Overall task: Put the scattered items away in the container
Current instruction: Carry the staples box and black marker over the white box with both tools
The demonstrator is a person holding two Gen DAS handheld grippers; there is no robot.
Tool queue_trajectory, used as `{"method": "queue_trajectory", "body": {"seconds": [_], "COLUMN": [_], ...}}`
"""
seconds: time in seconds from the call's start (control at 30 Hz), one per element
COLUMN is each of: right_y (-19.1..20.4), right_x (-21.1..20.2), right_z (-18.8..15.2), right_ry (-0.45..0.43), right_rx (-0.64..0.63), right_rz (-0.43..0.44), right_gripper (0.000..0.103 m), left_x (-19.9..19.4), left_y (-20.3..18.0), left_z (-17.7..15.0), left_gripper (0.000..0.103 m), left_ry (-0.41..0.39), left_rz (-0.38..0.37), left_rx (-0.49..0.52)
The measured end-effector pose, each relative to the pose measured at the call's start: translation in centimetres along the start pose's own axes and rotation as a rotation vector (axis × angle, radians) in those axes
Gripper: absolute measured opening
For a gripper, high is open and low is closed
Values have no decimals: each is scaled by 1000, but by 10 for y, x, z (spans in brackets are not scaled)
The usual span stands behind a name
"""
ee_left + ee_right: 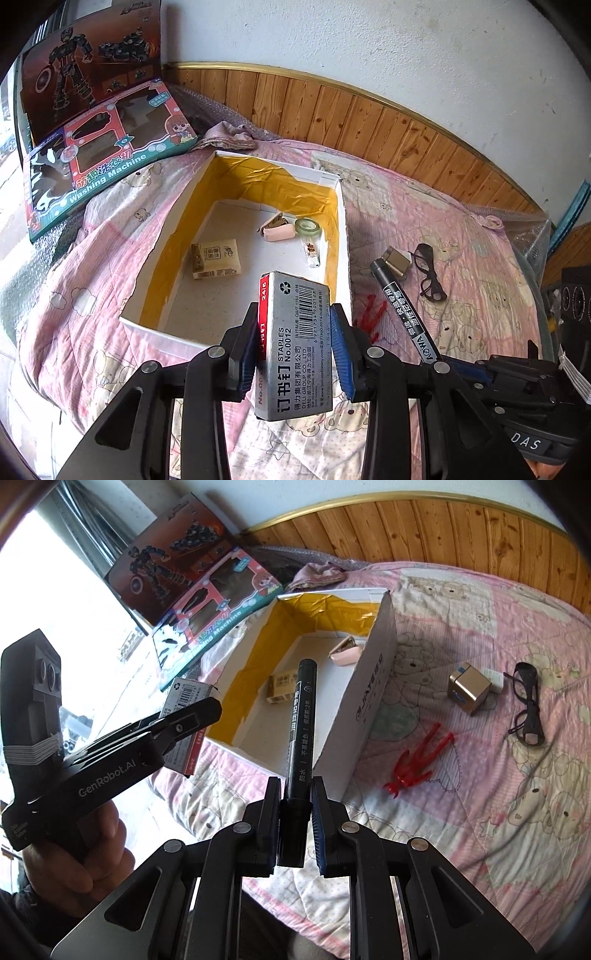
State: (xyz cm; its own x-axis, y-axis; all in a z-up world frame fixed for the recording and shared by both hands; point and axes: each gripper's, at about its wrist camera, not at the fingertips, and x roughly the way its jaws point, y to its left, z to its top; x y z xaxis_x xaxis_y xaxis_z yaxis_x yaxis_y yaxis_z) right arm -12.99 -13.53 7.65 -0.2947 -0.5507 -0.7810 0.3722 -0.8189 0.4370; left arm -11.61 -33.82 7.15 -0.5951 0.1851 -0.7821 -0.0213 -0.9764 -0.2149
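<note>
My left gripper [294, 350] is shut on a grey staples box [295, 350], held above the near rim of the white cardboard box [159, 334] with its yellow lining. My right gripper [293, 823] is shut on a black marker [301, 720] that points over the same box's [369, 686] near right corner. Inside lie a tissue pack [216, 260], a pink stapler [279, 230], a tape roll [308, 226] and a small white item [312, 254]. On the quilt to the right rest red clips [417, 762], a gold cube [469, 688] and black glasses [526, 703].
Two toy boxes [107, 162] lean at the far left beside a crumpled cloth [229, 134]. Wood panelling [369, 122] and a wall stand behind the pink quilt [443, 206]. A person's hand [77, 856] holds the left gripper's handle [110, 760] at the left of the right wrist view.
</note>
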Motion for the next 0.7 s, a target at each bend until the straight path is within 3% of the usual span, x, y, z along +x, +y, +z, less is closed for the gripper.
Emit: {"method": "queue_trajectory", "body": {"seconds": [0.33,0.7], "right_y": [12,30], "right_x": [-28,-32], "right_z": [34,52], "right_ry": [27,72], "right_rx": [-60,-120], "right_rz": [-10,4], "right_gripper": [16,16], "left_x": [-24,-36], "left_y": [-15,-31], "left_z": [29,52], "left_gripper": [37,37], "left_ry": [3,-9], "left_rz": [74,68], "left_rx": [20,41]}}
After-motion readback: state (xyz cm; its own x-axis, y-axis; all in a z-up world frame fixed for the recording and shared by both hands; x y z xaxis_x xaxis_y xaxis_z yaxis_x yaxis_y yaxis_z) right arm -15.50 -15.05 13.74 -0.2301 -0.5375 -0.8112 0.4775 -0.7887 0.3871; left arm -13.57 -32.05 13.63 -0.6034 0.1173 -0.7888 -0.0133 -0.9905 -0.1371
